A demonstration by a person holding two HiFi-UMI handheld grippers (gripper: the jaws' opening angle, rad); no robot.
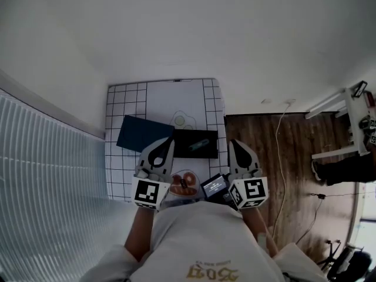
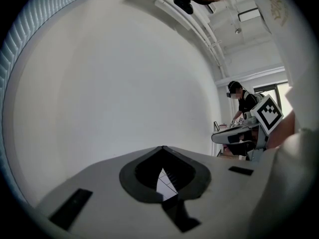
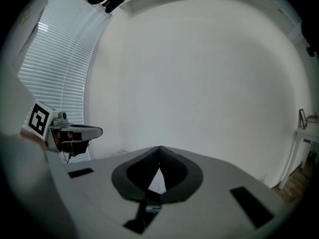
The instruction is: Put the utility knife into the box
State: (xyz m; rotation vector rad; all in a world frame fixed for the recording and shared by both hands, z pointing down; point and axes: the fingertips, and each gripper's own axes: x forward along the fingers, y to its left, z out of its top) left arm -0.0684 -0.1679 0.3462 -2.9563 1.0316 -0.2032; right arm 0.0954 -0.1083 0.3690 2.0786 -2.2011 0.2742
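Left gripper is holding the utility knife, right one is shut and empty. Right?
Not quite. The left gripper holds nothing: the left gripper view shows its jaws shut with nothing between them. The utility knife lies in the black box, as the head view shows. The right gripper is shut and empty.

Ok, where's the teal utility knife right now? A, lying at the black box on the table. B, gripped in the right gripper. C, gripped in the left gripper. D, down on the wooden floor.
A: the utility knife lies within the outline of the black box on the table, while the left gripper and right gripper are both shut with nothing between their jaws.
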